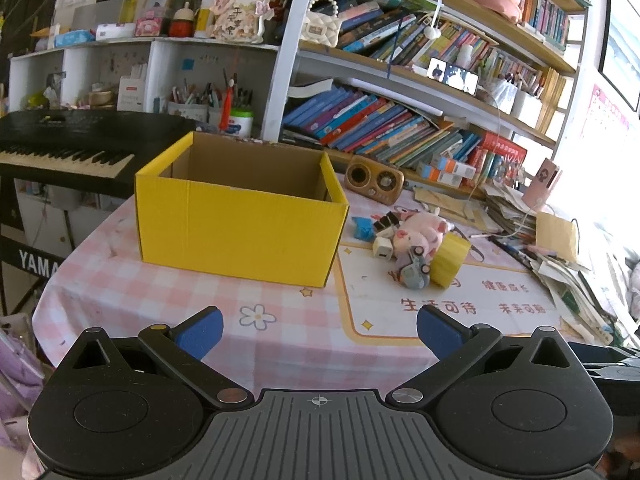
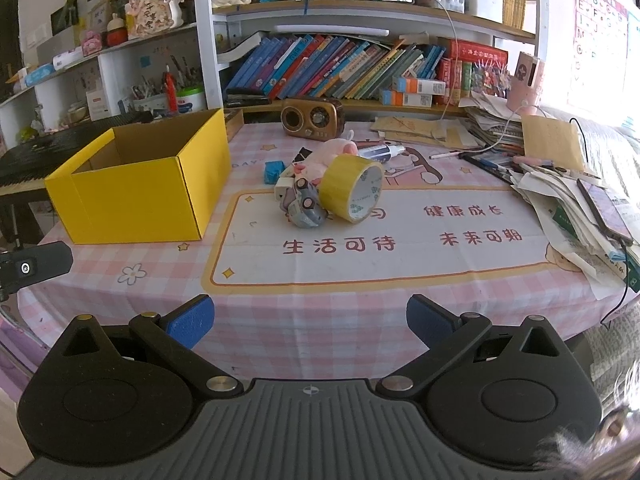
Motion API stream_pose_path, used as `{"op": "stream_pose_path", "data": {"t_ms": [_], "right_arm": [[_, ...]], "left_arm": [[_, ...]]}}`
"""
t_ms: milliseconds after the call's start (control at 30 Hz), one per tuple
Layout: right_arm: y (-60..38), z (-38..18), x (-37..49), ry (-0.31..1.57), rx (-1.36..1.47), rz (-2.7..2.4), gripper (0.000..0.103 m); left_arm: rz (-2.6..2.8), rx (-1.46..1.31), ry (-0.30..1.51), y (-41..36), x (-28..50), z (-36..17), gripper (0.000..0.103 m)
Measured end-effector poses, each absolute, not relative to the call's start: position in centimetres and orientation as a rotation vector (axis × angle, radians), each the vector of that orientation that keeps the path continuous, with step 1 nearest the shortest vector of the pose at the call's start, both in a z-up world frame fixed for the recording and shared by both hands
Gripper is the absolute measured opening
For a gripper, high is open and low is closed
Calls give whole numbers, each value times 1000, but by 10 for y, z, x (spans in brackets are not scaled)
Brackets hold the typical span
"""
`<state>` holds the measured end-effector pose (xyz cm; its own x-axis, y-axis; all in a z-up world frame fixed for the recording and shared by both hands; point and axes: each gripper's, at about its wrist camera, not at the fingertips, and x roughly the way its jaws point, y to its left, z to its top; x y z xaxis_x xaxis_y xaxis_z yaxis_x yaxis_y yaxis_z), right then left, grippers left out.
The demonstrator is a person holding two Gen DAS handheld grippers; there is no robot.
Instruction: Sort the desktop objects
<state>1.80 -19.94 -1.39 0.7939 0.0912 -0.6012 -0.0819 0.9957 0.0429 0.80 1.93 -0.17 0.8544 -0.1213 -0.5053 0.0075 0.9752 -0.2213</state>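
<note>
Tablecloth (image 2: 400,272): 生活可待, 健康成长, 未来可期. Keyboard stand (image 1: 36,260): "YAMA", cut off.

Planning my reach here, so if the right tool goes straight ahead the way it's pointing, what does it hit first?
Probably the grey toy car and yellow tape roll at the pile's front; bare tablecloth lies before them. Depth is uncertain.

A box (image 2: 140,184) is sitting on the counter (image 2: 360,280), with a toy car (image 2: 305,206), a plush toy (image 2: 332,156) and a tape roll (image 2: 352,190) lying huddled together to its right. A radio (image 2: 311,117) is standing behind them, before the bookshelf (image 2: 340,64), and papers (image 2: 568,208) are piling up at the far right.
</note>
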Motion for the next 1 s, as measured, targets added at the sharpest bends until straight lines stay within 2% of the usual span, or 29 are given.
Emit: {"op": "stream_pose_path", "data": {"t_ms": [1000], "right_arm": [[-228,-19,49,668,36,68,103]], "left_arm": [[-110,-174,579,-14,44,-7,103]]}}
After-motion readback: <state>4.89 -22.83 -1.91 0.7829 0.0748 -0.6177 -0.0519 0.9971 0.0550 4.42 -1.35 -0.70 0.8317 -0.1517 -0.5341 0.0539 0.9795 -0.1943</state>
